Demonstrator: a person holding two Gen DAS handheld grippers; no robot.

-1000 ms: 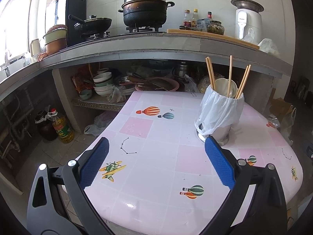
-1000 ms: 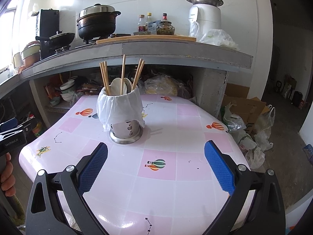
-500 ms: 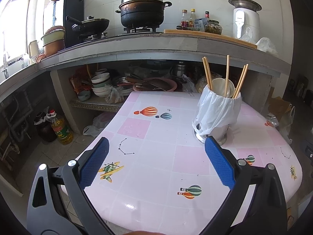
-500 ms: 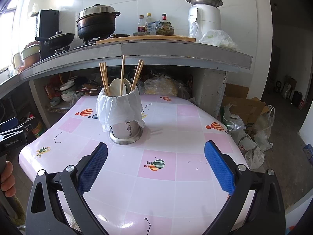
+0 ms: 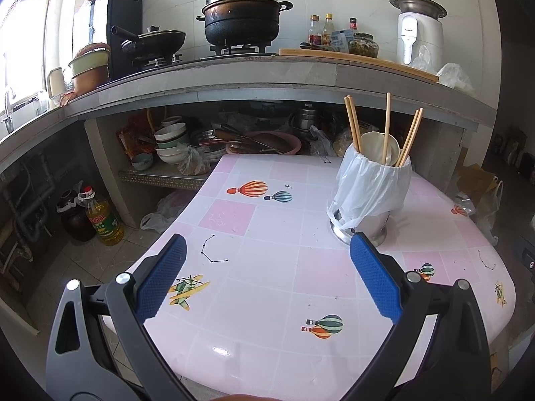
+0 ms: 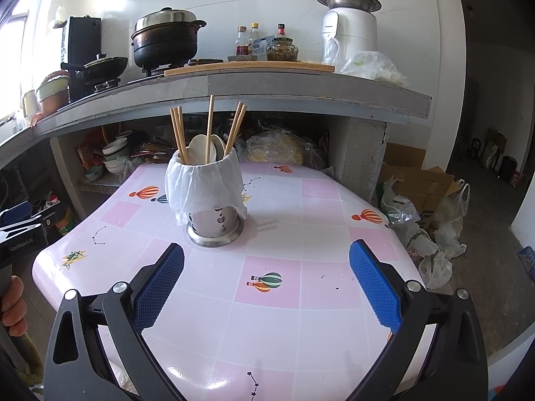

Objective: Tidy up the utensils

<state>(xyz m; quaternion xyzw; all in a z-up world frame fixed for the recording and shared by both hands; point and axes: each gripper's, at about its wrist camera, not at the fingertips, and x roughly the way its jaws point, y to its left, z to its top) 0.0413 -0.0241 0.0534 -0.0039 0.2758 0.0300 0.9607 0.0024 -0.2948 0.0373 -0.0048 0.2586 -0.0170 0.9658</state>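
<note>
- Left wrist view: left gripper [image 5: 267,274] spread wide, nothing in it, above the pink table [image 5: 267,267]. Utensil holder [image 5: 369,193], steel w/ a plastic bag over it, stands just past the right finger; chopsticks [image 5: 384,130] and a pale spoon [image 5: 374,143] stick up.
- Risk: loose bag could snag a finger, tipping the tall holder.
- Room: bare tabletop to the left; rounded near edge close below.
- Right wrist view: right gripper [image 6: 265,280] released wide, empty; holder [image 6: 207,197] ahead-left, apart from it.
- Risk: chopsticks lean outward; a sideways reach may knock them.
- Room: open table right; edge drops to the bags on the floor [image 6: 431,234].
</note>
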